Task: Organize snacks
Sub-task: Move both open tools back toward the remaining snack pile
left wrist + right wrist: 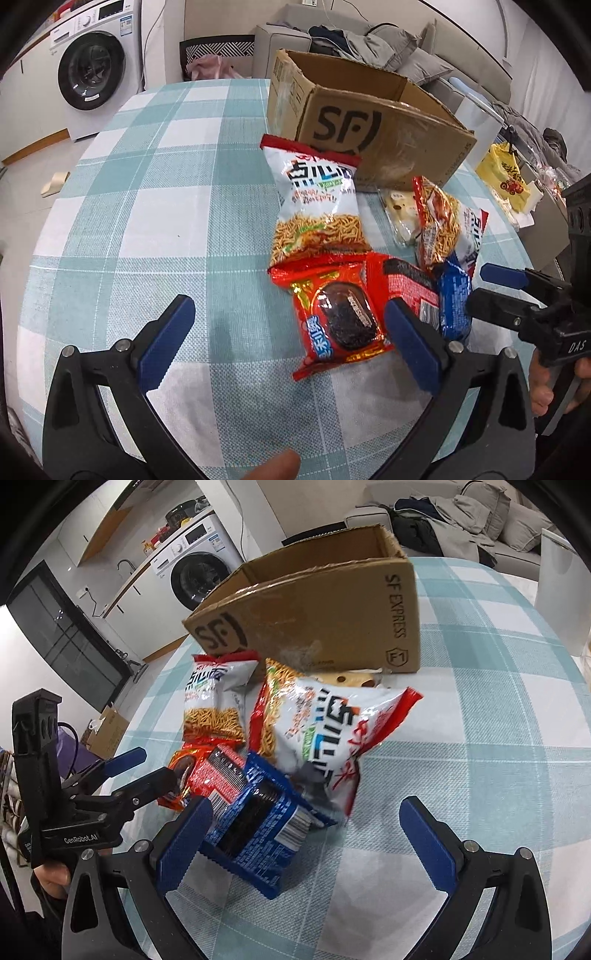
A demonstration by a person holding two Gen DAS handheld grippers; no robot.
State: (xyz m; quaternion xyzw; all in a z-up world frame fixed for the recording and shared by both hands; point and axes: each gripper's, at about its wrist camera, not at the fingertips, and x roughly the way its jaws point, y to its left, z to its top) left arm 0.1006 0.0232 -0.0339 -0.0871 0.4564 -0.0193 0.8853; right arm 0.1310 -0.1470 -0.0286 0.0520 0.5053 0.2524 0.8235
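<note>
Snacks (319, 206) piled by SF box (373, 129) on table; both grippers' jaws open, holding nothing.

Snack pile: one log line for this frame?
left gripper: open | right gripper: open | snack packets: on table | cardboard box: open

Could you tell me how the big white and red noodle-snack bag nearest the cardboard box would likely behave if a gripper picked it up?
The white and red noodle-snack bag looks puffy, so it is probably light for its size. Its glossy film may slip between the pads and crumple rather than hold shape. The thin fried strands pictured on it suggest fragile contents, so a gentle pinch at the crimped red top edge seems wiser.
</note>
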